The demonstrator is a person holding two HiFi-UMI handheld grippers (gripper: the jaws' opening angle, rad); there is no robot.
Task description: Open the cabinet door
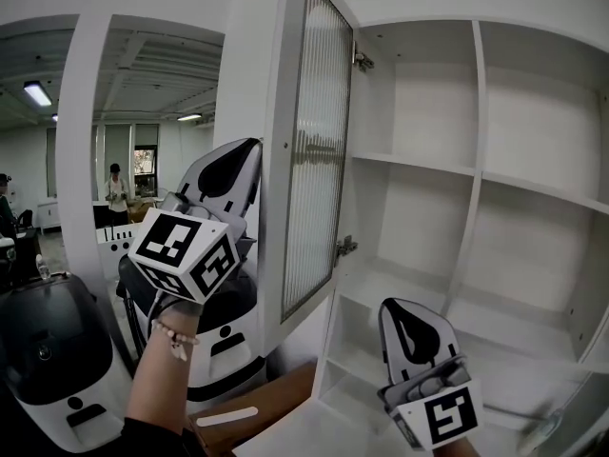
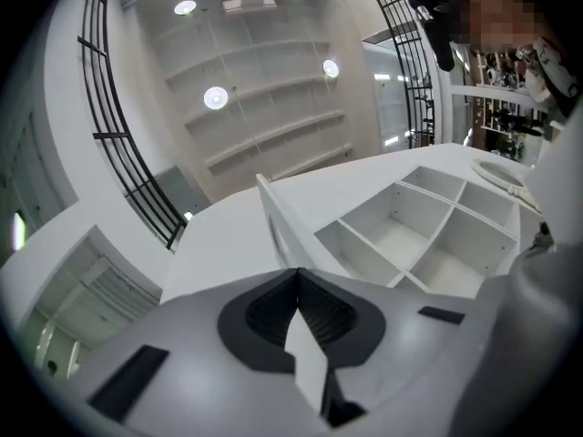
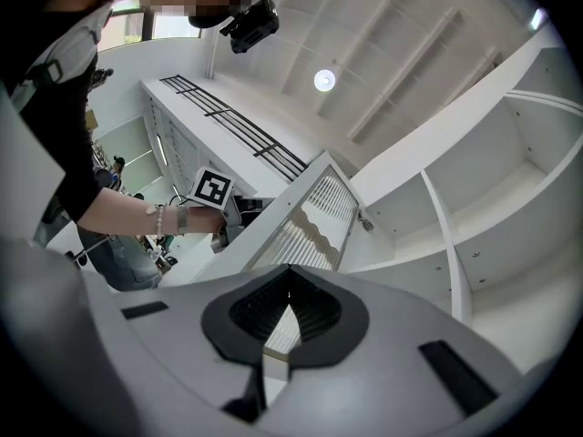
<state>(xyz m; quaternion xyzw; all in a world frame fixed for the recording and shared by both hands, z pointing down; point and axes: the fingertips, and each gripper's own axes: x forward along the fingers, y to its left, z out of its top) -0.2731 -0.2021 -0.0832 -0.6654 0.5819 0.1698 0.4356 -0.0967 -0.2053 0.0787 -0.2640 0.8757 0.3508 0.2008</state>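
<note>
Since the cabinet door (image 1: 319, 150) stands swung wide off the bare shelves (image 1: 419, 165), the opening looks done. Left gripper (image 1: 245, 152), jaws together on nothing, is beside the door's free edge. Right gripper (image 1: 400, 314) is likewise closed and empty, low before the shelves.

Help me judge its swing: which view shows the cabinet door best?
Head view: the cabinet door stands open, glass and hinges visible. Left gripper view shows only its edge; right gripper view, part of its glass.
</note>
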